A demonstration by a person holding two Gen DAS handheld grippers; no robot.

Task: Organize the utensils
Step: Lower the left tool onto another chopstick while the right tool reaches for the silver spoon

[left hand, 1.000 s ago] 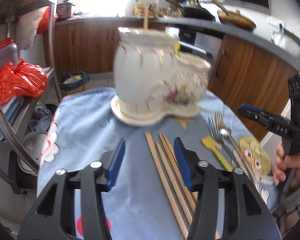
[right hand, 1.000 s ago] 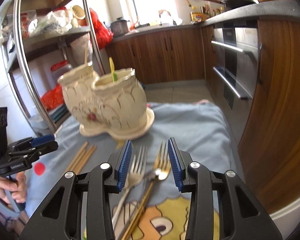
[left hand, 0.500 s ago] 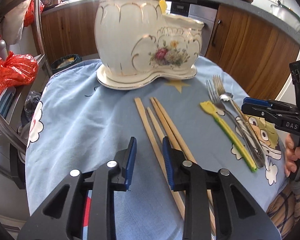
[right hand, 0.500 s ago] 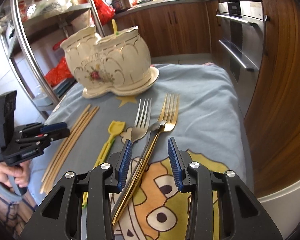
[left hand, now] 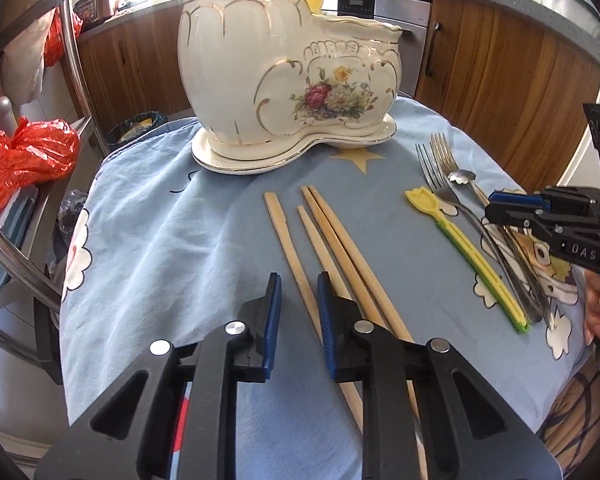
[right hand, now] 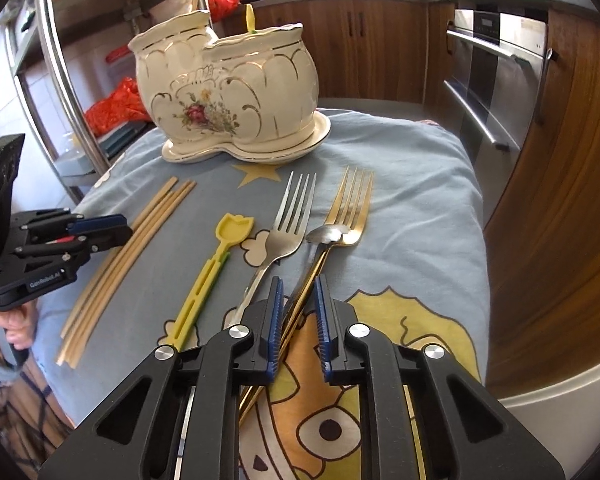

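Observation:
A white floral ceramic utensil holder stands on its saucer at the far side of the table; it also shows in the right wrist view. Several wooden chopsticks lie on the blue cloth. My left gripper is open, low over the leftmost chopstick, which runs between the jaws. A yellow-green utensil, a silver fork, a gold fork and a small spoon lie side by side. My right gripper is narrowly open around the gold handles.
The blue cartoon cloth covers the small round table. A metal shelf rack with red bags stands at the left. Wooden kitchen cabinets and an oven are behind and to the right.
Both grippers have pulled back from the holder and dropped low over the cloth. The left jaws narrowed over the chopsticks; the right jaws narrowed over the gold handles.

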